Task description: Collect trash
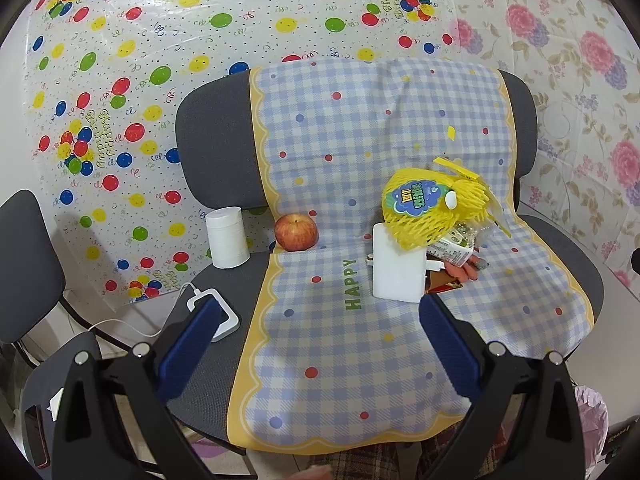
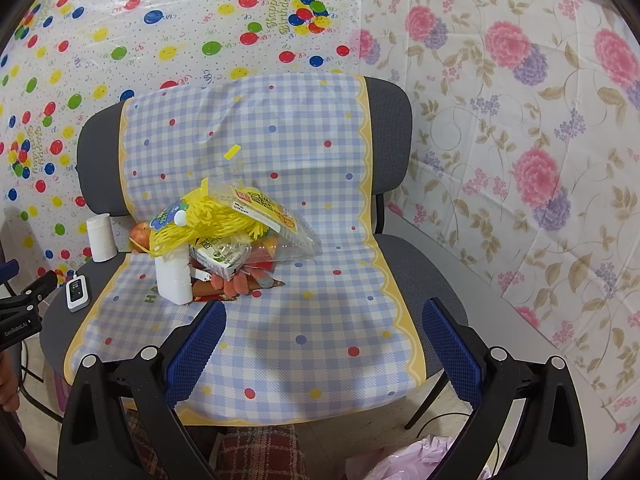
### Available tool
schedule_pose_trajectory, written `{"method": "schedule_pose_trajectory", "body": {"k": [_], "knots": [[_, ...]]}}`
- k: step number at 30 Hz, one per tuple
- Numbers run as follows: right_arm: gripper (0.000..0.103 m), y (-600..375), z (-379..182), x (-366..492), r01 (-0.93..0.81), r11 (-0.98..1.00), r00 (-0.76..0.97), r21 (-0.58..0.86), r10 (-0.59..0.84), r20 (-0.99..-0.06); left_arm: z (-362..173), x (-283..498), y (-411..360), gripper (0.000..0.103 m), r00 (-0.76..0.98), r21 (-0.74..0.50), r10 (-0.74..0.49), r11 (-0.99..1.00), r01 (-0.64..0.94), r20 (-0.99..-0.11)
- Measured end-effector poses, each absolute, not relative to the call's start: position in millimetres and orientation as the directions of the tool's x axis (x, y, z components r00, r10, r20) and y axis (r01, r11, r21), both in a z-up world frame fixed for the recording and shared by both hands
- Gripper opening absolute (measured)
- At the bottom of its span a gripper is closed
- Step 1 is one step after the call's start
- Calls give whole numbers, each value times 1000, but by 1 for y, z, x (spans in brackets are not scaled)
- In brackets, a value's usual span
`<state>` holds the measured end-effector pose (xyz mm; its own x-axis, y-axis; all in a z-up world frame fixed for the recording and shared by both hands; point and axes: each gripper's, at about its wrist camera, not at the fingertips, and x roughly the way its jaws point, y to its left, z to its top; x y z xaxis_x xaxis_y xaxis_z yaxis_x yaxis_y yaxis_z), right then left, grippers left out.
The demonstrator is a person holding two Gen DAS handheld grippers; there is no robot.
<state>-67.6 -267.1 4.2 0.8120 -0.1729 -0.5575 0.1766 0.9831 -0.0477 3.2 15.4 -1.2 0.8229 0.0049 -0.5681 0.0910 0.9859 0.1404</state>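
A trash pile lies on the chair's checked cloth (image 1: 340,344): a yellow net bag (image 1: 432,208) (image 2: 200,220), a white foam block (image 1: 398,270) (image 2: 173,278), a small drink carton (image 1: 452,250) (image 2: 218,258), a clear plastic wrapper (image 2: 280,224) and orange-red wrappers (image 2: 236,284). My left gripper (image 1: 320,320) is open and empty, in front of the pile. My right gripper (image 2: 324,328) is open and empty, in front and to the right of the pile. The left gripper's tip also shows at the left edge of the right wrist view (image 2: 24,300).
A red apple (image 1: 296,232) and a white cylinder (image 1: 227,237) stand at the seat's back left. A white charger with cable (image 1: 216,312) lies on the seat's left edge. A second chair (image 1: 24,264) stands left. A pink bag (image 2: 404,458) lies on the floor.
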Motion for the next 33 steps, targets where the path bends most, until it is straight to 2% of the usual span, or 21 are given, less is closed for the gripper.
{"method": "schedule_pose_trajectory", "body": {"k": [33], "knots": [[97,-266,5,-66,174,984,814,-45,-170,-556,-8,3,11,97,822,139,4,986,91,-570]]}}
